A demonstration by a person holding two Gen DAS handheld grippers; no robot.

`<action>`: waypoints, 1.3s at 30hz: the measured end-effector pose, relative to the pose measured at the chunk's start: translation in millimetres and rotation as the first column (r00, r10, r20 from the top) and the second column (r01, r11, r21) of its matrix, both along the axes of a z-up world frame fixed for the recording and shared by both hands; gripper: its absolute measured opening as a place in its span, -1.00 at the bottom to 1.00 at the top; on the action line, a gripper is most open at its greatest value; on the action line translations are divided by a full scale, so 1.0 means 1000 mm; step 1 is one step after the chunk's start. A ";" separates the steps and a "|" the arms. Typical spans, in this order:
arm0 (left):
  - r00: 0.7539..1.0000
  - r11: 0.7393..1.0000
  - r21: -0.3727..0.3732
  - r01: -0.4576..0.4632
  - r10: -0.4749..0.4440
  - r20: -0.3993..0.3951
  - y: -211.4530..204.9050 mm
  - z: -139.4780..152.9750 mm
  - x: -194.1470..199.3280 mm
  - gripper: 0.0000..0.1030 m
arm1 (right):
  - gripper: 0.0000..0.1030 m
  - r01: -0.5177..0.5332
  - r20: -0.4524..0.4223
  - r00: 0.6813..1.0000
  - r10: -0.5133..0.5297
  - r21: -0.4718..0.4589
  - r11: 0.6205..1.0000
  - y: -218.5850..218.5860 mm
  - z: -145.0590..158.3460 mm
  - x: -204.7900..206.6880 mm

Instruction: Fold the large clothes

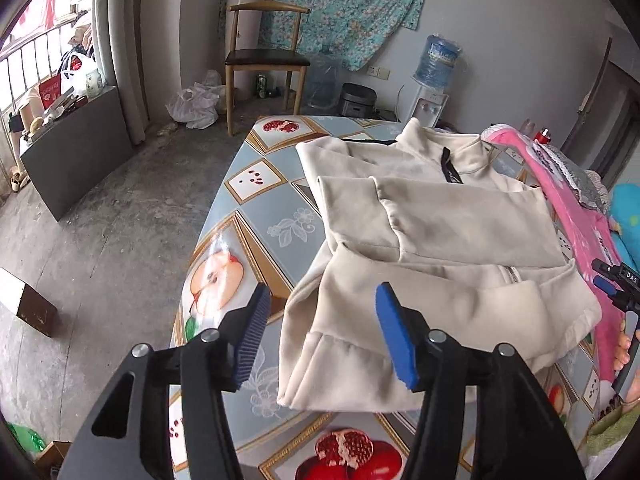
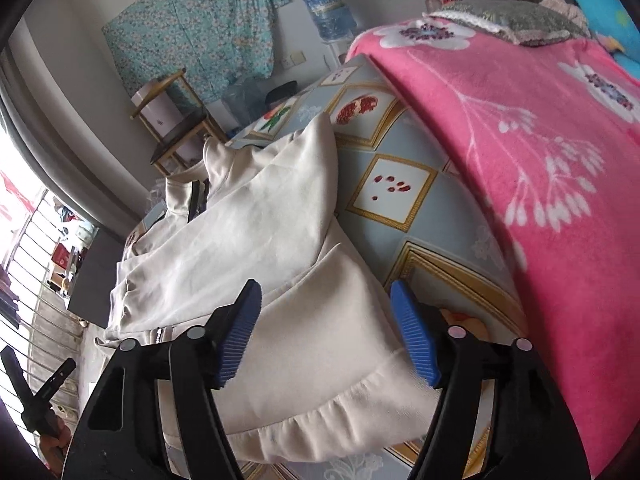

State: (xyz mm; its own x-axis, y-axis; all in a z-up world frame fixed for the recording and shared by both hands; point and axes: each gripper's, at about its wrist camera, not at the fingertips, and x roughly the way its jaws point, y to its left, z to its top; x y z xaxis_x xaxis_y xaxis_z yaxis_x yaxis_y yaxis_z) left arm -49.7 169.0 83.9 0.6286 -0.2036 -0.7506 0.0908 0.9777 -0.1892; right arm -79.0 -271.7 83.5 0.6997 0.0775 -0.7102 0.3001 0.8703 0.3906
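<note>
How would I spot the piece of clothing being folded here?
Find the table with the fruit-pattern cloth. On it lies a cream zip-up jacket, sleeves folded across its front, beside a pink flowered blanket. It is the only plain, pale thing there, with a dark strip at its collar.

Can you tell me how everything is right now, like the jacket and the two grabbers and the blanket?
cream jacket: lying on the table, sleeves folded across its front, zipper shut at the collar
left gripper: open, holding nothing, over the jacket's hem
right gripper: open, holding nothing, over the hem
pink blanket: spread beside the jacket
table: covered with a fruit-print cloth
chair: upright, nobody on it
</note>
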 end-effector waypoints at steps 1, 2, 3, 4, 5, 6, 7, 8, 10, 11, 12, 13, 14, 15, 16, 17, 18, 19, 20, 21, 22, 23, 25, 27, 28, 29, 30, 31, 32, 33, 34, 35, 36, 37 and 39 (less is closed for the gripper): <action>1.000 0.999 -0.029 0.013 -0.013 -0.012 0.002 -0.001 -0.008 0.08 | 0.32 0.000 0.014 1.000 0.000 0.030 1.000 -0.001 0.003 -0.013; 0.999 0.997 -0.069 0.028 -0.030 -0.033 0.004 -0.004 -0.016 0.09 | 0.37 0.000 0.023 1.000 -0.001 0.062 0.998 -0.003 0.002 -0.023; 0.997 0.993 -0.110 0.039 -0.046 -0.057 0.006 -0.009 -0.022 0.09 | 0.39 -0.002 0.022 1.000 0.000 0.095 0.996 -0.003 0.000 -0.035; 0.994 0.985 -0.165 0.050 -0.065 -0.088 0.008 -0.016 -0.028 0.10 | 0.39 -0.001 0.008 1.000 0.000 0.120 0.993 -0.002 -0.005 -0.046; 0.990 0.974 -0.220 0.055 -0.083 -0.117 0.008 -0.024 -0.032 0.11 | 0.39 0.000 -0.010 1.000 0.002 0.141 0.990 0.000 -0.011 -0.055; 0.983 0.959 -0.277 0.053 -0.099 -0.152 0.009 -0.033 -0.037 0.11 | 0.39 0.000 -0.035 0.999 0.006 0.167 0.986 0.002 -0.019 -0.064; 0.977 0.944 -0.326 0.044 -0.108 -0.182 0.009 -0.041 -0.039 0.11 | 0.39 0.002 -0.054 0.999 0.008 0.194 0.981 0.004 -0.027 -0.072; 0.972 0.929 -0.368 0.028 -0.111 -0.206 0.010 -0.049 -0.039 0.11 | 0.39 0.005 -0.067 0.998 0.010 0.220 0.975 0.007 -0.034 -0.077; 0.965 0.905 -0.425 -0.011 -0.101 -0.241 0.010 -0.061 -0.038 0.11 | 0.39 0.012 -0.095 0.995 0.014 0.261 0.965 0.011 -0.048 -0.086; 0.962 0.894 -0.447 -0.031 -0.095 -0.257 0.011 -0.066 -0.036 0.13 | 0.39 0.018 -0.103 0.995 0.010 0.267 0.963 0.012 -0.051 -0.088; 0.959 0.882 -0.468 -0.049 -0.090 -0.270 0.011 -0.069 -0.033 0.13 | 0.39 0.024 -0.107 0.994 0.005 0.271 0.962 0.012 -0.054 -0.089; 0.957 0.870 -0.489 -0.067 -0.082 -0.278 0.012 -0.072 -0.031 0.15 | 0.39 0.033 -0.111 0.994 -0.002 0.277 0.960 0.011 -0.057 -0.089; 0.956 0.857 -0.508 -0.088 -0.071 -0.285 0.013 -0.075 -0.029 0.17 | 0.39 0.042 -0.104 0.995 -0.011 0.294 0.955 0.010 -0.060 -0.089; 0.954 0.845 -0.523 -0.111 -0.057 -0.294 0.014 -0.078 -0.026 0.18 | 0.39 0.045 -0.091 0.996 -0.017 0.313 0.949 0.007 -0.061 -0.088; 0.951 0.833 -0.536 -0.138 -0.041 -0.308 0.015 -0.081 -0.024 0.18 | 0.39 0.051 -0.083 0.996 -0.025 0.330 0.943 0.005 -0.062 -0.085; 0.947 0.815 -0.556 -0.163 -0.028 -0.319 0.017 -0.085 -0.022 0.19 | 0.38 0.057 -0.075 0.997 -0.034 0.341 0.938 0.004 -0.062 -0.083; 0.947 0.795 -0.578 -0.185 -0.014 -0.322 0.019 -0.086 -0.021 0.19 | 0.38 0.061 -0.066 0.997 -0.041 0.347 0.936 0.003 -0.062 -0.081; 0.944 0.777 -0.594 -0.207 0.000 -0.329 0.020 -0.087 -0.020 0.19 | 0.37 0.068 -0.061 0.997 -0.049 0.351 0.934 0.002 -0.063 -0.078; 0.942 0.762 -0.607 -0.227 0.014 -0.335 0.021 -0.088 -0.018 0.19 | 0.35 0.077 -0.059 0.996 -0.060 0.353 0.932 0.001 -0.064 -0.075; 0.940 0.747 -0.618 -0.246 0.028 -0.340 0.022 -0.088 -0.019 0.19 | 0.33 0.083 -0.053 0.996 -0.068 0.355 0.931 0.000 -0.064 -0.073; 0.937 0.731 -0.628 -0.267 0.044 -0.347 0.023 -0.089 -0.018 0.19 | 0.32 0.089 -0.044 0.996 -0.079 0.356 0.930 -0.001 -0.065 -0.071; 0.934 0.717 -0.636 -0.286 0.060 -0.353 0.024 -0.089 -0.018 0.19 | 0.29 0.100 -0.038 0.995 -0.093 0.357 0.929 -0.001 -0.066 -0.069; 0.929 0.699 -0.639 -0.322 0.102 -0.356 0.026 -0.089 -0.021 0.19 | 0.24 0.124 -0.026 0.992 -0.123 0.365 0.923 -0.003 -0.068 -0.066; 0.931 0.737 -0.592 -0.326 0.144 -0.334 0.017 -0.082 -0.022 0.19 | 0.15 0.149 -0.011 0.988 -0.156 0.373 0.916 -0.004 -0.070 -0.064; 0.934 0.766 -0.556 -0.323 0.165 -0.316 0.011 -0.079 -0.022 0.19 | 0.12 0.163 -0.004 0.985 -0.174 0.376 0.912 -0.005 -0.071 -0.063; 0.936 0.793 -0.516 -0.323 0.187 -0.299 0.005 -0.075 -0.024 0.19 | 0.09 0.173 0.001 0.982 -0.188 0.377 0.910 -0.006 -0.073 -0.063; 0.936 0.816 -0.478 -0.325 0.207 -0.283 -0.002 -0.073 -0.024 0.19 | 0.04 0.185 0.006 0.979 -0.203 0.379 0.907 -0.006 -0.073 -0.063; 0.938 0.838 -0.439 -0.325 0.227 -0.261 -0.008 -0.071 -0.025 0.19 | 0.02 0.196 0.011 0.976 -0.216 0.379 0.905 -0.005 -0.074 -0.061; 0.941 0.860 -0.397 -0.321 0.241 -0.239 -0.014 -0.071 -0.024 0.19 | -0.02 0.203 0.014 0.974 -0.225 0.376 0.904 -0.005 -0.074 -0.060; 0.943 0.884 -0.344 -0.317 0.255 -0.214 -0.021 -0.070 -0.024 0.18 | -0.03 0.208 0.016 0.973 -0.231 0.373 0.904 -0.004 -0.074 -0.058; 0.946 0.909 -0.279 -0.310 0.265 -0.189 -0.029 -0.069 -0.023 0.08 | -0.03 0.212 0.019 0.972 -0.235 0.368 0.905 -0.004 -0.074 -0.057; 0.949 0.931 -0.210 -0.300 0.269 -0.163 -0.037 -0.068 -0.022 -0.06 | -0.08 0.214 0.023 0.971 -0.238 0.361 0.908 -0.003 -0.073 -0.055; 0.954 0.945 -0.156 -0.286 0.266 -0.136 -0.043 -0.069 -0.021 -0.13 | -0.21 0.213 0.026 0.971 -0.237 0.357 0.909 -0.003 -0.073 -0.054; 0.961 0.957 -0.111 -0.267 0.256 -0.104 -0.049 -0.070 -0.020 -0.28 | -0.30 0.209 0.025 0.972 -0.232 0.355 0.911 -0.003 -0.073 -0.052; 0.976 0.977 -0.013 -0.214 0.214 -0.029 -0.060 -0.068 -0.020 -0.53 | -0.61 0.196 0.022 0.976 -0.218 0.354 0.914 -0.003 -0.075 -0.048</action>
